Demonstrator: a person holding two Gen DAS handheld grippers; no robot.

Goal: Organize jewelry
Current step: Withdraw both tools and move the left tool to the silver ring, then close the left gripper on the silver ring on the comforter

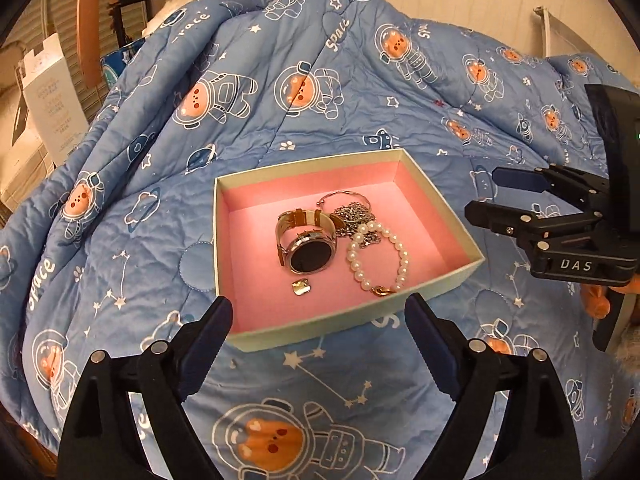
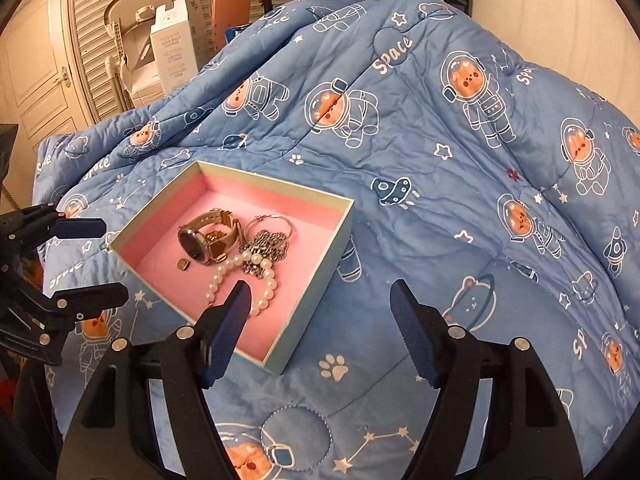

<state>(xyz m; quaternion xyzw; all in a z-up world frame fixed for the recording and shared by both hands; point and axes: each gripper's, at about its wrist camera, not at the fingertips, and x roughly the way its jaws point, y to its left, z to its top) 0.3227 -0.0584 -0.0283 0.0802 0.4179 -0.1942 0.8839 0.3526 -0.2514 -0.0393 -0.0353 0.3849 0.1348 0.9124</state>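
Both tongs wide apart, nothing gripped. Left gripper [image 1: 319, 309] just above the near wall of the box [image 1: 456, 280], jaws spread, not touching it. Right gripper [image 2: 320, 298] over the near corner of the same box, 1 blue finger [image 2: 230, 322] in front of the pink floor, the other over the blanket [image 2: 440, 168].

Inside the box, all the jewelry in 1 heap near the middle:
- watch [image 1: 306, 246] with a round dark face and a tan strap, lying on its side
- pearl bracelet [image 1: 380, 258] with a gold clasp, just beside the watch, touching the chain
- silver chain [image 1: 352, 218] bunched up behind the pearls
- thin ring bangle [image 1: 344, 200] at the back, next to the chain
- 1 small gold square piece [image 1: 301, 287], alone on the pink floor, near the watch face

Box flat on a blue blanket with space bears, open on top. White carton [image 2: 174, 46] and slatted doors [image 2: 92, 40] far behind the bed.
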